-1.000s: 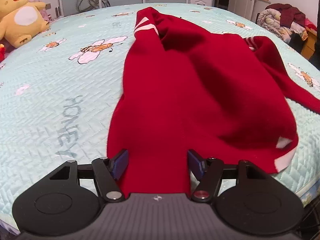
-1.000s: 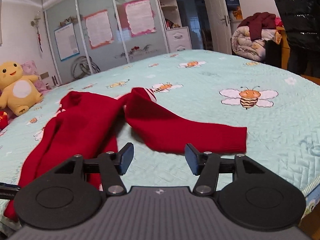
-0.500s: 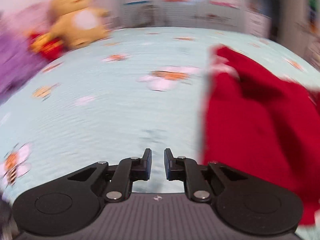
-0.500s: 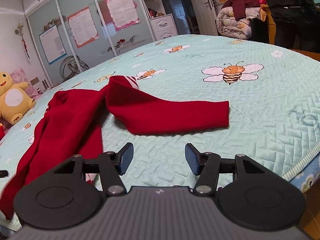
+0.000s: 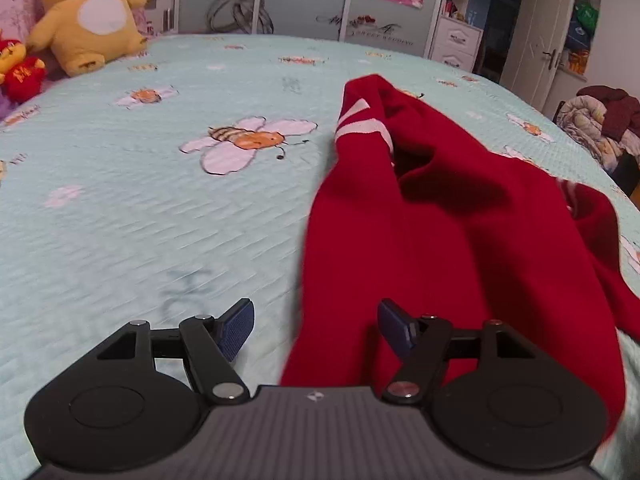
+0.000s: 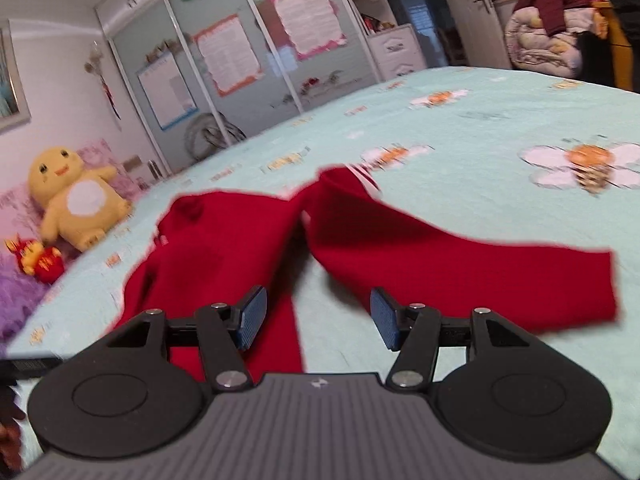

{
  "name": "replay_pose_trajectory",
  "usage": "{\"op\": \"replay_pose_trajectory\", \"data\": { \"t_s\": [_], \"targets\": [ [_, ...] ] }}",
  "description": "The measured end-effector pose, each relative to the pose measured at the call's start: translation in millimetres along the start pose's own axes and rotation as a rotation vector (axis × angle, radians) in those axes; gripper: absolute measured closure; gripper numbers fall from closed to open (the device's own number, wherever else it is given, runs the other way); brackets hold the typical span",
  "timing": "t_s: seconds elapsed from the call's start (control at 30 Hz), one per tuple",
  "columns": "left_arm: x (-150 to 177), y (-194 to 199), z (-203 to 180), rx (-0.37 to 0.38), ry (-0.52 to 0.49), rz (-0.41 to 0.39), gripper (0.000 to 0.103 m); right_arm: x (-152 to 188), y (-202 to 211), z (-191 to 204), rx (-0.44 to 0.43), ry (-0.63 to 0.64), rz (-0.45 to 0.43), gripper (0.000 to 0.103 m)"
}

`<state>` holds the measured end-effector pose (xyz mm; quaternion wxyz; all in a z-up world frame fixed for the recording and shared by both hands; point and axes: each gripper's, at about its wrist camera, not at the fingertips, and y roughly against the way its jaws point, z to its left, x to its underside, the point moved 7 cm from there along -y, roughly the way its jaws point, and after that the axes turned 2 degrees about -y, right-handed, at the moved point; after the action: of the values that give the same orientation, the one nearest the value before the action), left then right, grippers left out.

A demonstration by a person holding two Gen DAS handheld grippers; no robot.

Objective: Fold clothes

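Folding looks barely begun: the red sweater [image 5: 460, 248] lies rumpled on the bed [image 5: 140, 208], one sleeve [image 6: 460, 264] flung sideways. Left gripper [image 5: 316, 328], jaws just reopened, straddles the sweater's near edge without pinching; right gripper [image 6: 316, 316] hangs open, empty, near the sweater.

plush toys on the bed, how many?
2: a big yellow plush at the bed's far left corner, and a small red-and-yellow one beside it; more may sit out of frame.

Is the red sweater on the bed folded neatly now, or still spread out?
Not folded: the red sweater lies crumpled on the bed, one sleeve stretched out to the side.
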<state>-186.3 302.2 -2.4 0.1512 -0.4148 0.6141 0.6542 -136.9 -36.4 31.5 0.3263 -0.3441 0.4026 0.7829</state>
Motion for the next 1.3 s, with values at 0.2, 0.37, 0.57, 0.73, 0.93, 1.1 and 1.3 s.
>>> {"op": "replay_pose_trajectory", "data": {
  "t_s": [0.2, 0.37, 0.57, 0.73, 0.93, 1.1, 1.3],
  "targets": [
    [-41, -61, 3, 0.048, 0.105, 0.027, 0.031, -64, -71, 26, -0.118, -0.067, -0.121, 0.041],
    [-61, -97, 3, 0.094, 0.131, 0.043, 0.043, -112, -132, 37, -0.257, -0.161, -0.212, 0.036],
    [-90, -97, 17, 0.008, 0.075, 0.007, 0.087, -72, -182, 9, -0.406, -0.212, -0.171, 0.033],
    [-139, -49, 58, -0.193, 0.067, -0.164, 0.088, -74, -186, 4, -0.473, -0.181, -0.161, 0.031],
    [-160, -34, 95, -0.451, -0.048, -0.204, 0.086, -74, -183, 6, -0.495, -0.159, -0.146, 0.029],
    [-113, -89, 123, -0.417, 0.049, 0.122, 0.08, -65, -186, 19, -0.482, -0.087, -0.079, 0.029],
    [-129, -39, 106, -0.428, 0.098, -0.074, 0.072, -48, -196, 28, -0.438, -0.022, 0.032, 0.029]
  ]
}}
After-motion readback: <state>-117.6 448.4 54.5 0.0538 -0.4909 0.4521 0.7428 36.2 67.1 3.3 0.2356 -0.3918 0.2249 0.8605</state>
